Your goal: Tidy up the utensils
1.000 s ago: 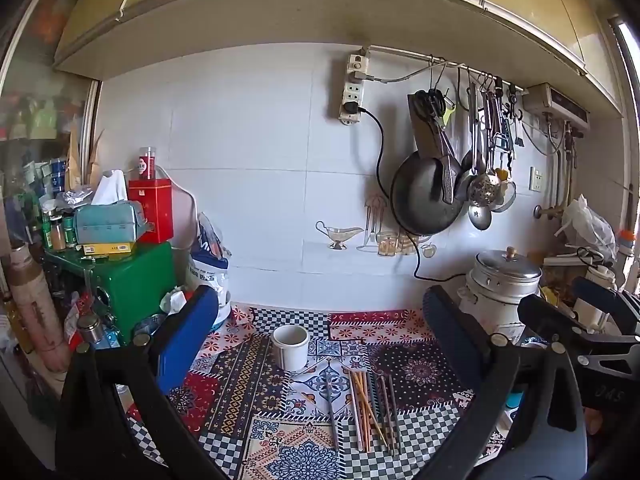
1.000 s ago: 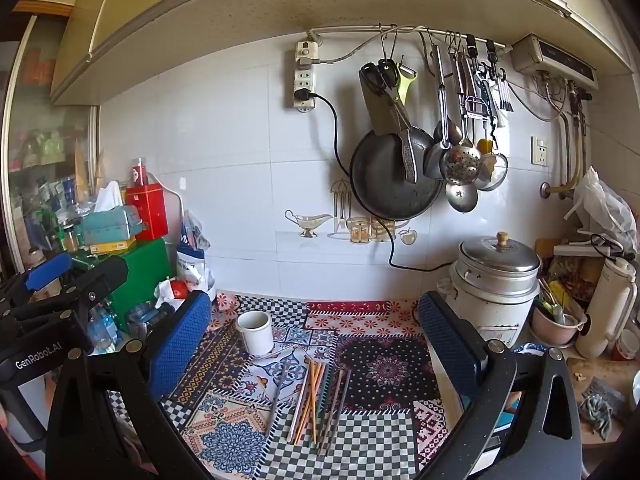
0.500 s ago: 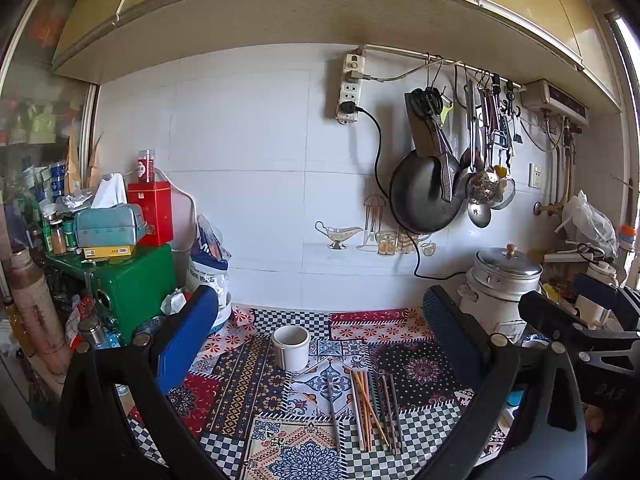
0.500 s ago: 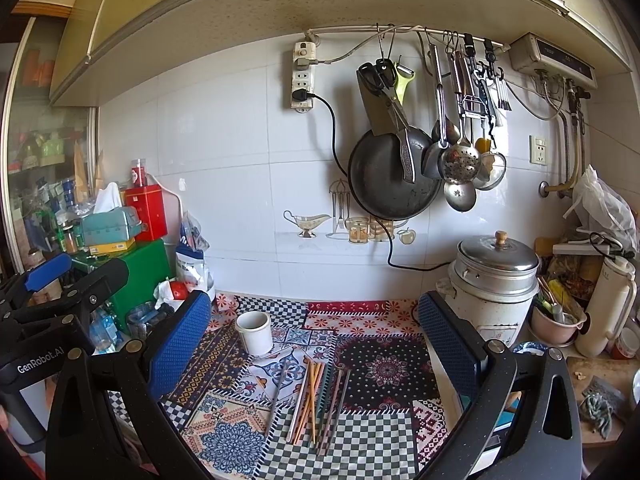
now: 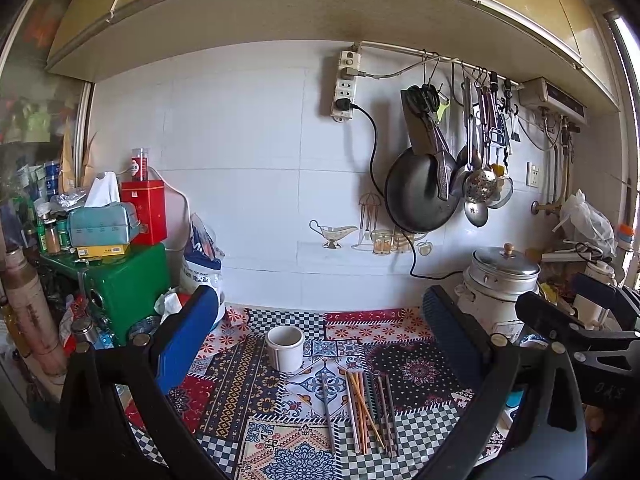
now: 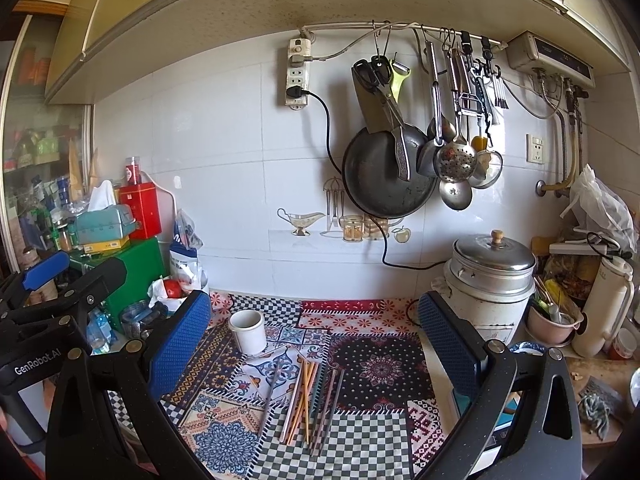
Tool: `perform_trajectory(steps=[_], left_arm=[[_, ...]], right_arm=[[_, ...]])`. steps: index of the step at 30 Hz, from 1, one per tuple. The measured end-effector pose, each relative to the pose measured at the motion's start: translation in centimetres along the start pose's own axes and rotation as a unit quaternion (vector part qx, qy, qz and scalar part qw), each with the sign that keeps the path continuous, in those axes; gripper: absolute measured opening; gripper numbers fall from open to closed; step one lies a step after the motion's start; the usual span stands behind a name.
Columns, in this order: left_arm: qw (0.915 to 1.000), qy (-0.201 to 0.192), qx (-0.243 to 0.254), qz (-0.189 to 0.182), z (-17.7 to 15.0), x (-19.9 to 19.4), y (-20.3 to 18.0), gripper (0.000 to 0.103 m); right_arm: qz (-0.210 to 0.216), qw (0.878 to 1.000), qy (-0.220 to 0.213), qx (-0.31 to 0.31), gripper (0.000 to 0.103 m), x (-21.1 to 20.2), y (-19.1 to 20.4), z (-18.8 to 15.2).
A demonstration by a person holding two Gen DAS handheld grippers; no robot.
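Patterned counter mat: chopsticks lie just beside white cup, long axes toward wall. My left claw and right claw both gape, empty.

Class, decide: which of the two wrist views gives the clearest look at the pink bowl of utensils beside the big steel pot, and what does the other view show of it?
The right wrist view. There the pink bowl sits in full view right of the steel pot, with utensil handles sticking out. In the left wrist view, the right gripper crosses that spot, so the bowl cannot be made out.
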State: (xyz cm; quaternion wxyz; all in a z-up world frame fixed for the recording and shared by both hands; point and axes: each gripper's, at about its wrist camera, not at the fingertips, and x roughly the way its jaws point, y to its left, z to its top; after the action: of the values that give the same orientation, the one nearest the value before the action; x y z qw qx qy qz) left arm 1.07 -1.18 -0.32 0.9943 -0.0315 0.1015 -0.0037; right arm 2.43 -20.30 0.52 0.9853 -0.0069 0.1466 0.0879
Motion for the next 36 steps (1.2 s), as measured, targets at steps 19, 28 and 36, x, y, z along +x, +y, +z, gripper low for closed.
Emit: perform_trajectory(steps=[19, 28, 36], left_arm=[[0.9961, 0.083, 0.026, 0.009, -2.0, 11.8, 1.1, 0.103], [0.9739, 0.216, 0.056, -0.04, -7.5, 22.3, 1.4, 0.103], [0.9328, 0.348, 0.064, -0.066, -14.2, 30.6, 2.4, 0.102]], right_arm=[[-0.018, 0.996, 0.088, 0.001, 0.103, 9.5, -1.2, -1.7], [-0.069, 0.973, 0.22, -0.008, 0.103, 18.3, -3.1, -7.1], [-0.1, 0.937, 0.336, -0.019, 0.101, 24.1, -5.3, -13.3]])
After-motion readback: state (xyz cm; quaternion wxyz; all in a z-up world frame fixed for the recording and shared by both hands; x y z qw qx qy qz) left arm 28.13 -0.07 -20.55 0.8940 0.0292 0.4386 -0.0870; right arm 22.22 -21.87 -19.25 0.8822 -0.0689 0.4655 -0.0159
